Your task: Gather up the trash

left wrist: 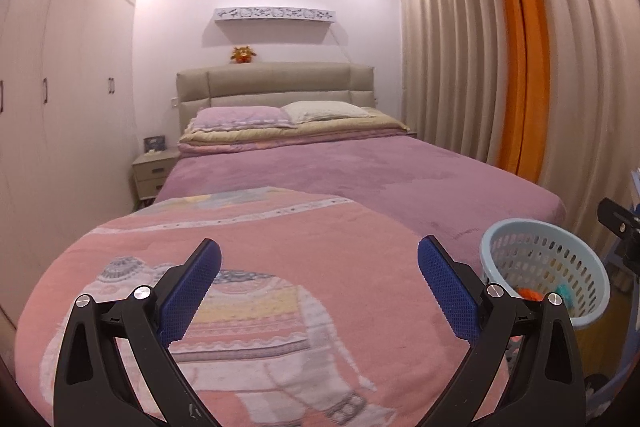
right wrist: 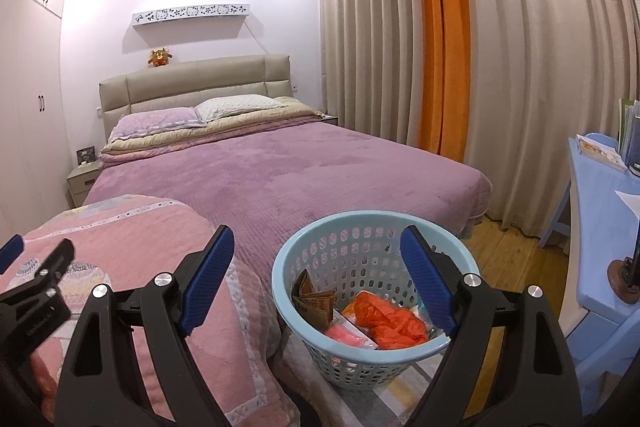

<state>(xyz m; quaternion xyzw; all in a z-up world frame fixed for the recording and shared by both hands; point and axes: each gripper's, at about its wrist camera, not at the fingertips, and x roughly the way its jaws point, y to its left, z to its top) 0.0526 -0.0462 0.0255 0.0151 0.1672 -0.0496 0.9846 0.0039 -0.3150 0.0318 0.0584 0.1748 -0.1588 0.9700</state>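
A light blue perforated basket (right wrist: 424, 227) stands on the floor at the foot of the bed. It holds an orange plastic bag (right wrist: 386, 319), a brown paper piece (right wrist: 314, 301) and a pink wrapper (right wrist: 346, 333). The basket also shows in the left wrist view (left wrist: 568, 283). My right gripper (right wrist: 318, 285) is open and empty, hovering above the basket's near left rim. My left gripper (left wrist: 319, 289) is open and empty above the pink elephant quilt (left wrist: 280, 267). The left gripper also shows at the left edge of the right wrist view (right wrist: 24, 267).
The bed (right wrist: 280, 175) has a purple cover, two pillows and a beige headboard. Curtains (right wrist: 500, 67) run along the right. A blue desk (right wrist: 600, 219) with papers stands at the right. Wardrobes (left wrist: 60, 87) line the left wall beside a nightstand (left wrist: 154, 175). Wooden floor (right wrist: 504, 251) shows beside the basket.
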